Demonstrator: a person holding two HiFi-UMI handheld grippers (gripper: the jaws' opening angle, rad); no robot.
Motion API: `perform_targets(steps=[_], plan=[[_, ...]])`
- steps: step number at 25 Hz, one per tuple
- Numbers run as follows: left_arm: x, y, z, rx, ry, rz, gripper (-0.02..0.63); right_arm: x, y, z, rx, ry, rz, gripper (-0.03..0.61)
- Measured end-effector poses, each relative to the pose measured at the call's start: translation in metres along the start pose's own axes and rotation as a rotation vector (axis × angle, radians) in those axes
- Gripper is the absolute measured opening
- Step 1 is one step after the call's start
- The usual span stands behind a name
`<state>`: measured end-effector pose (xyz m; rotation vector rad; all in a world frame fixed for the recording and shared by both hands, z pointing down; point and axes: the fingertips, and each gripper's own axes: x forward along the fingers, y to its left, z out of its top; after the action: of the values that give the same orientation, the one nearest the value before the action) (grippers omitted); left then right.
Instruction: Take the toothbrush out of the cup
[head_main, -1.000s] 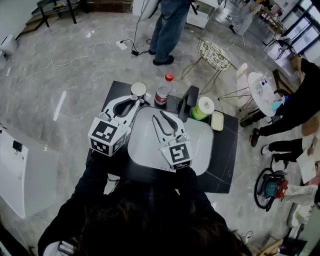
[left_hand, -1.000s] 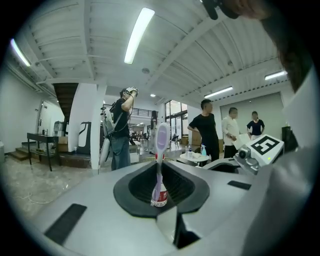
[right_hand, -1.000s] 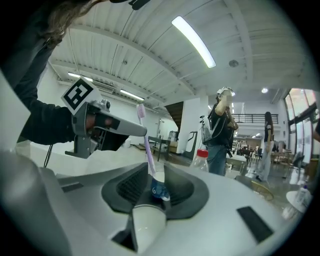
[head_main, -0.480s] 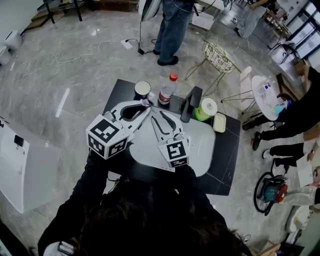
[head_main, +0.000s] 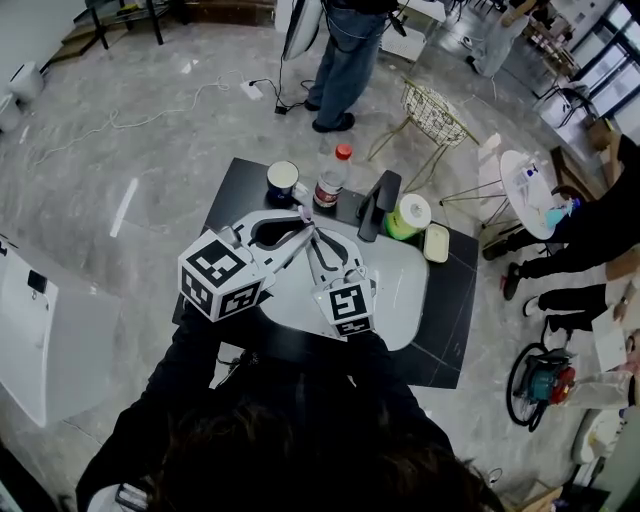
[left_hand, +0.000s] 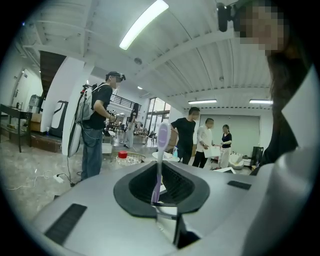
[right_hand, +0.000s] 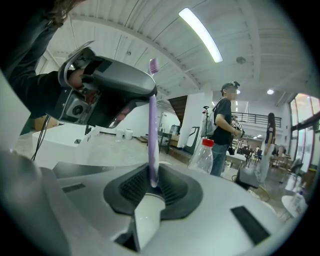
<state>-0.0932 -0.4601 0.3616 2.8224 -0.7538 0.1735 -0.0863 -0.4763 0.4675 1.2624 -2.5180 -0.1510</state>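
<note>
Round the white basin (head_main: 400, 300) on the black table (head_main: 450, 320) it's busy: at its far rim stand the cup (head_main: 282, 180), a red-capped clear bottle (head_main: 330, 180) and a black tap (head_main: 372, 205), with a green-and-yellow roll (head_main: 410, 215) and a small dish (head_main: 435, 243) at the far corner. Beyond the basin a person in jeans (head_main: 345, 60) stands by a wire stool (head_main: 432, 112). Both grippers crowd over the basin's far half, tips almost meeting. The toothbrush (right_hand: 152, 140) is out of the cup, upright above the basin: slim lilac handle, pale brush head on top. The left gripper (left_hand: 159, 197) pinches it. The right gripper (right_hand: 150, 187) has just been closing, its jaws apart round the handle's lower end.
</note>
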Motion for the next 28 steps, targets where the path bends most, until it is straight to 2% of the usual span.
perform_targets(steps=[8, 17, 21, 28], plan=[[0.003, -0.014, 0.003, 0.031, -0.019, -0.031, 0.039, -0.009, -0.003, 0.002, 0.015, -0.004, -0.022, 0.051], [0.003, -0.019, 0.01, 0.115, -0.134, -0.016, 0.041, -0.017, -0.009, -0.002, 0.078, 0.006, -0.02, 0.049], [0.003, -0.012, 0.004, 0.16, -0.117, 0.025, 0.041, -0.022, -0.018, -0.003, 0.101, 0.009, -0.037, 0.049], [-0.005, 0.023, -0.013, 0.106, -0.157, 0.185, 0.041, -0.037, -0.037, -0.001, 0.14, -0.009, -0.088, 0.049]])
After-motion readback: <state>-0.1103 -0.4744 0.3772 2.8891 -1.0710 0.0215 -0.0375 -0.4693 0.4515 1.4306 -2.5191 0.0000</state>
